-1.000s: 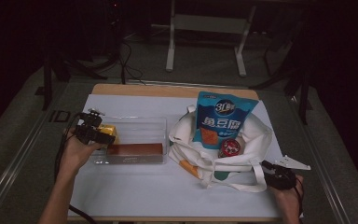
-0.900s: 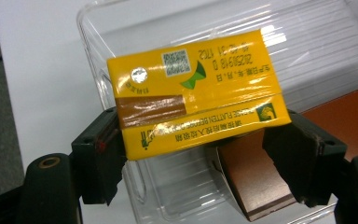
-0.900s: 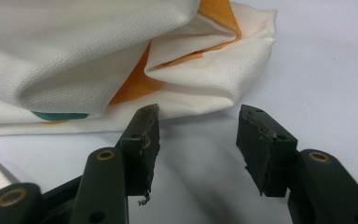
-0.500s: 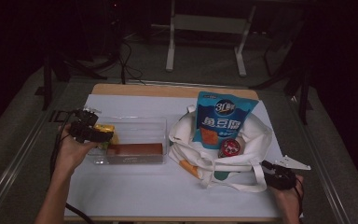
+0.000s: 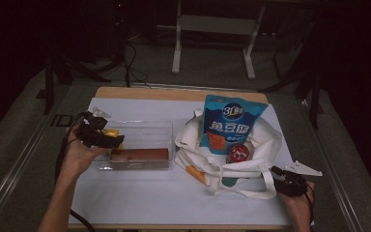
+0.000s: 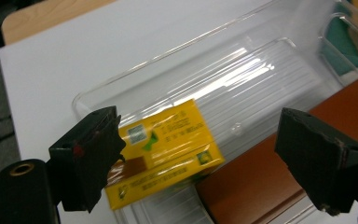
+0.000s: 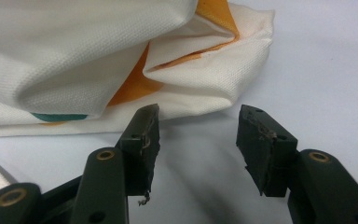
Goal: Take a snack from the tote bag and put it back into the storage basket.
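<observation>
A yellow box (image 6: 165, 151) lies flat in the left end of a clear plastic tray (image 6: 242, 74), beside a long brown box (image 6: 261, 182). My left gripper (image 6: 200, 126) hangs over the yellow box with its jaws wide apart. They have just been opening, and the pads do not press on the box. From above, the left gripper (image 5: 113, 140) sits at the left end of the tray (image 5: 140, 126). My right gripper (image 7: 198, 116) is open and holds nothing, just short of a corner of the white tote bag (image 7: 98, 56). From above, the right gripper (image 5: 279, 174) is by the bag's strap.
The tote bag (image 5: 265, 142) lies open at the right with a blue snack packet (image 5: 229, 123) and a round red item (image 5: 239, 152) on it. The white table cover (image 5: 140, 198) runs to the wooden far edge. Dark floor and stand legs lie beyond.
The left hand has shifted slightly at the tray's left end, with the yellow box staying in the tray. The right hand has not moved.
</observation>
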